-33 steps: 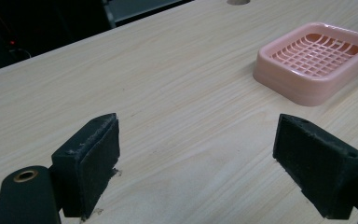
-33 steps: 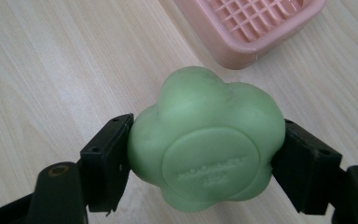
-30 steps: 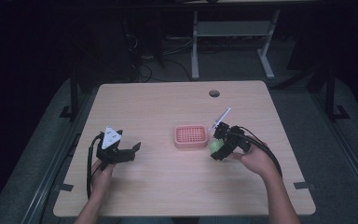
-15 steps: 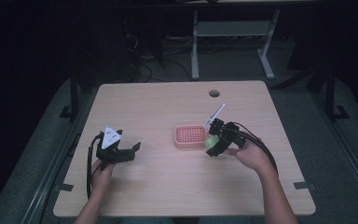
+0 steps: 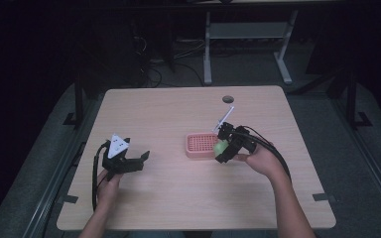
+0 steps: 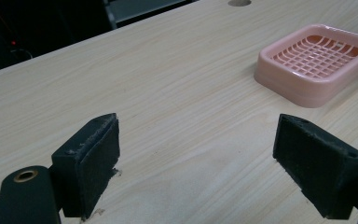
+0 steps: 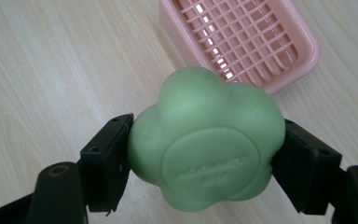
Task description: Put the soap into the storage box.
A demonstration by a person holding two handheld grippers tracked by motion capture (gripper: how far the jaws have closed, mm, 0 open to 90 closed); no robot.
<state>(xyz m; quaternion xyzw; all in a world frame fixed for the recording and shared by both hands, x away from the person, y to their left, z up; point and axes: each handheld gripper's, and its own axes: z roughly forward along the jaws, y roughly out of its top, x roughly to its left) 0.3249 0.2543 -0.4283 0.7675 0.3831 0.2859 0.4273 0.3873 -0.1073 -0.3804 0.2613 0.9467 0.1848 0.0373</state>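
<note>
Two claws over one wooden tabletop (image 5: 178, 114). Right claw (image 5: 222, 148) at about 3 o'clock from the tabletop's middle, clenched on a green flower-shaped soap (image 7: 207, 140), both black pads pressed against its sides. Soap off the wood, just at the right edge of a pink soap dish (image 5: 201, 145) in the high view; in the right gripper view, dish at 1 o'clock beyond the soap, its grid bottom bare. Faint raised lettering on the round face of the soap, too soft to read. Left claw (image 5: 131, 161) at about 8 o'clock on the tabletop, well apart from the dish, released, with wide gap and nothing between the pads. Grey three-cornered plate (image 5: 118, 145) on top of it. Same dish at 1 o'clock in the left gripper view. Small round hole (image 5: 226, 98) near the far edge of the tabletop, at 12 o'clock.
</note>
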